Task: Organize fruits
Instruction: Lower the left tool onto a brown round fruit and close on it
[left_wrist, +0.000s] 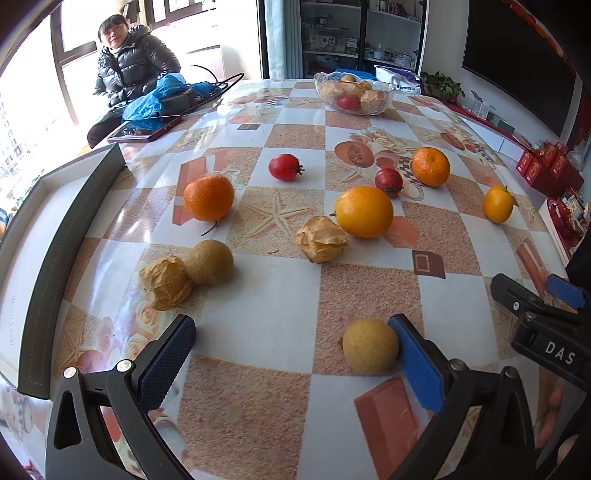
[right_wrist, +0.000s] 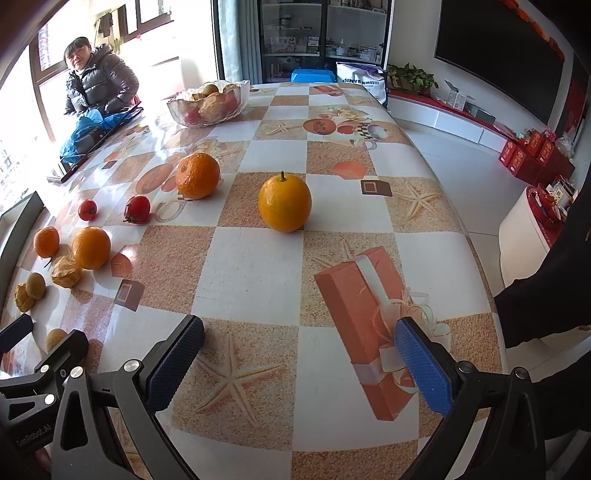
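Observation:
Fruit is scattered on the checked tablecloth. In the left wrist view my left gripper (left_wrist: 291, 350) is open; a pale yellow round fruit (left_wrist: 369, 346) lies just inside its right finger. Farther off lie a large orange (left_wrist: 364, 211), two tangerines (left_wrist: 208, 197) (left_wrist: 430, 166), two red tomatoes (left_wrist: 283, 167) (left_wrist: 388, 181), a small yellow-orange fruit (left_wrist: 498, 204), husked fruits (left_wrist: 322, 239) (left_wrist: 166, 283) and a tan round fruit (left_wrist: 209, 262). My right gripper (right_wrist: 299, 358) is open and empty, with the small yellow-orange fruit (right_wrist: 284, 203) ahead of it. A glass bowl (left_wrist: 352, 93) of fruit stands at the far edge.
A shallow box with dark walls (left_wrist: 70, 236) lies at the table's left. A phone (left_wrist: 146, 131) and a blue bag (left_wrist: 155, 99) lie at the far left, beside a seated person (left_wrist: 129, 62). The table's right edge (right_wrist: 476, 236) drops to the floor. The right gripper shows in the left wrist view (left_wrist: 535, 314).

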